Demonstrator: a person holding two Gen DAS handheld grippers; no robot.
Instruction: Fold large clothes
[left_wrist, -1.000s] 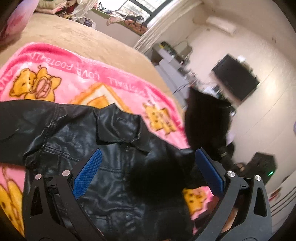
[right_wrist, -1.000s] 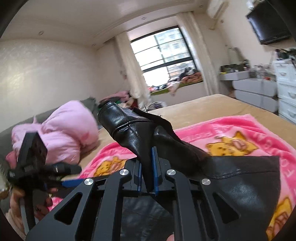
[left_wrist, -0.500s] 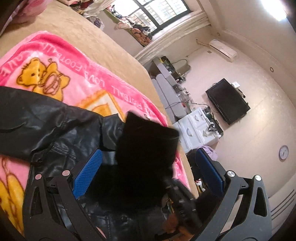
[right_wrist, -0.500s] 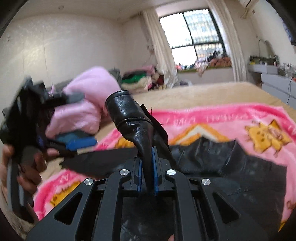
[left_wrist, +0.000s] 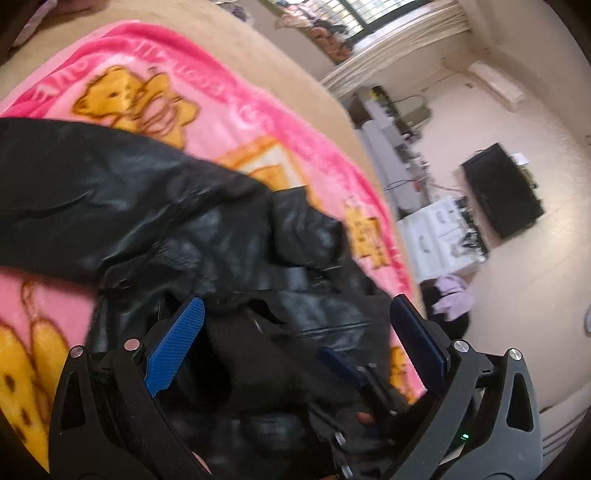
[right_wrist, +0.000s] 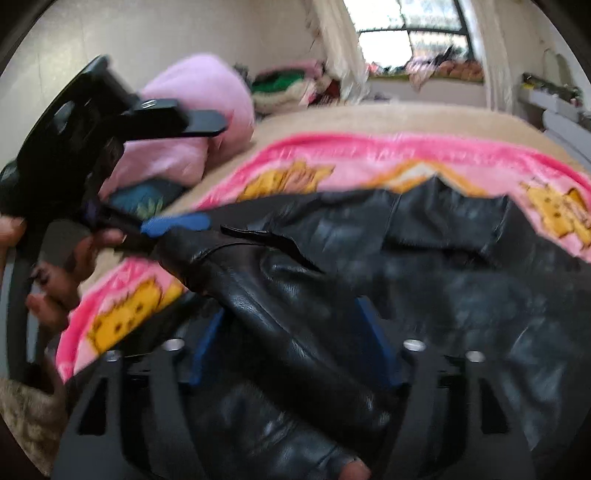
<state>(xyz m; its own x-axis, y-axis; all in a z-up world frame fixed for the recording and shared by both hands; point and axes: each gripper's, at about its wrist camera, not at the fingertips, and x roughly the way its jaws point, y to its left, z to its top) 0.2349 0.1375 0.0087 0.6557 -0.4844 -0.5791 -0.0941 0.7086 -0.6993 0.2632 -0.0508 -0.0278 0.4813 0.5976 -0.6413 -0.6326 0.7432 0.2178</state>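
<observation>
Lying flat, one black jacket (left_wrist: 155, 206), one pink blanket (left_wrist: 229, 122)

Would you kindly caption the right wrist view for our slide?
Right gripper, jaws just opened, lays black leather jacket sleeve across its body.

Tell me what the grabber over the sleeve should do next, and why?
Probably draw the right gripper back and clear of the sleeve. Its fingers have just been opening, and the sleeve lies loose between them, folded across the black leather jacket on the pink blanket. The left gripper hovers open over the same spot, so backing away avoids dragging the fold apart.
</observation>
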